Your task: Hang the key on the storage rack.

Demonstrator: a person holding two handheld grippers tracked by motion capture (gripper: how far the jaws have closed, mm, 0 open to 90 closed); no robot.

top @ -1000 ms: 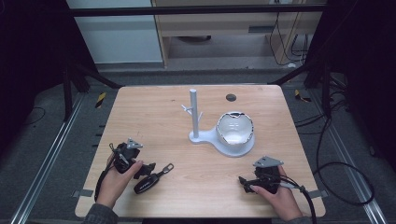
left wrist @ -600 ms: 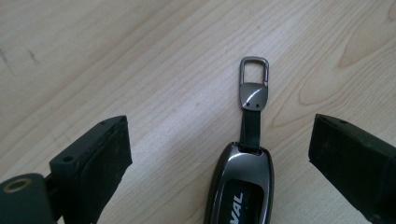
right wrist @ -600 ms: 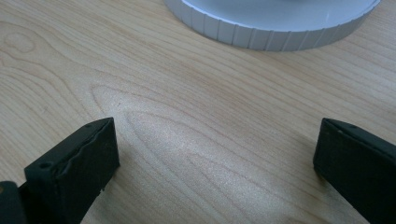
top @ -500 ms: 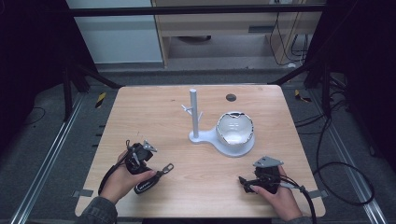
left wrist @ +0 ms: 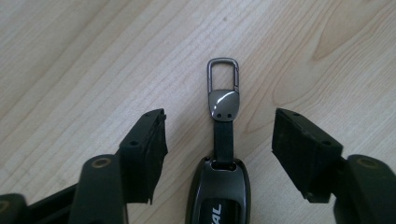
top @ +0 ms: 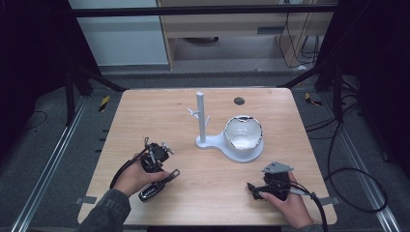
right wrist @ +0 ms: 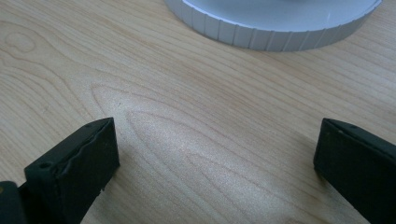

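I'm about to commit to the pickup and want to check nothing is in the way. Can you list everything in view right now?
table: 1, light wood, under everything.
car key: 1, dark grey with a strap and metal clip, near the table's front left, lying between the left gripper's jaws, pads not touching it.
stand: 1, white post with small hooks on a white base, table centre.
bowl: 1, white and shiny, on the base's round part, right of the post.
round spot: 1, dark, near the table's far edge.
left gripper: 1, black, jaws have just been closing around the key's strap.
right gripper: 1, black, open over bare wood, front right.
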